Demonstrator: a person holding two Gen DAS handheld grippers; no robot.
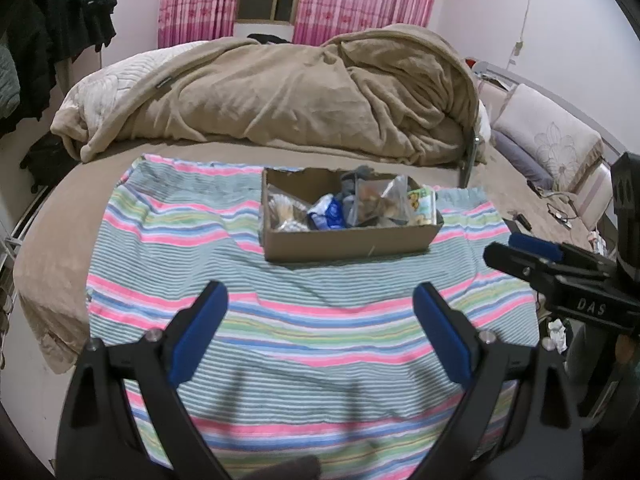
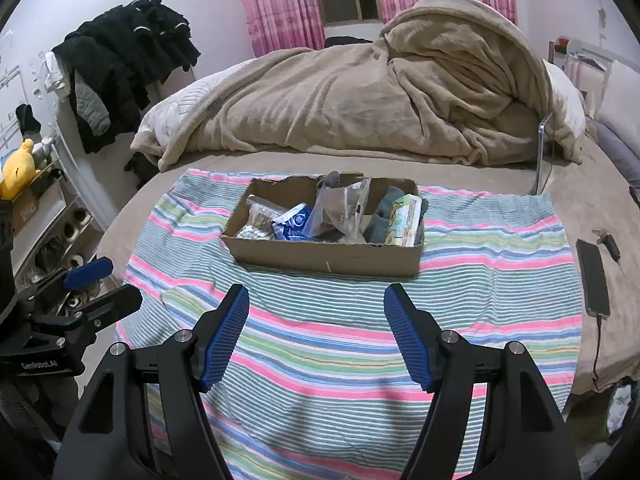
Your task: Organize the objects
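A shallow cardboard box [image 1: 348,242] [image 2: 320,256] sits on a striped towel [image 1: 280,320] [image 2: 320,340] on the bed. It holds a clear plastic bag [image 2: 340,212], a blue and white packet [image 2: 294,220], grey socks [image 2: 386,216], a green printed pack [image 2: 406,220] and a bag of small items [image 2: 258,216]. My left gripper [image 1: 320,300] is open and empty, above the towel in front of the box. My right gripper [image 2: 316,300] is open and empty, also in front of the box. Each gripper shows at the edge of the other view, the right one [image 1: 520,252] and the left one [image 2: 104,284].
A rumpled tan blanket [image 1: 280,92] [image 2: 360,92] is piled behind the box. A phone on a cable [image 2: 594,280] lies on the bed at the right. Black clothes [image 2: 120,60] hang at the left over shelves with a yellow plush [image 2: 18,172]. Pillows [image 1: 548,136] lie at the right.
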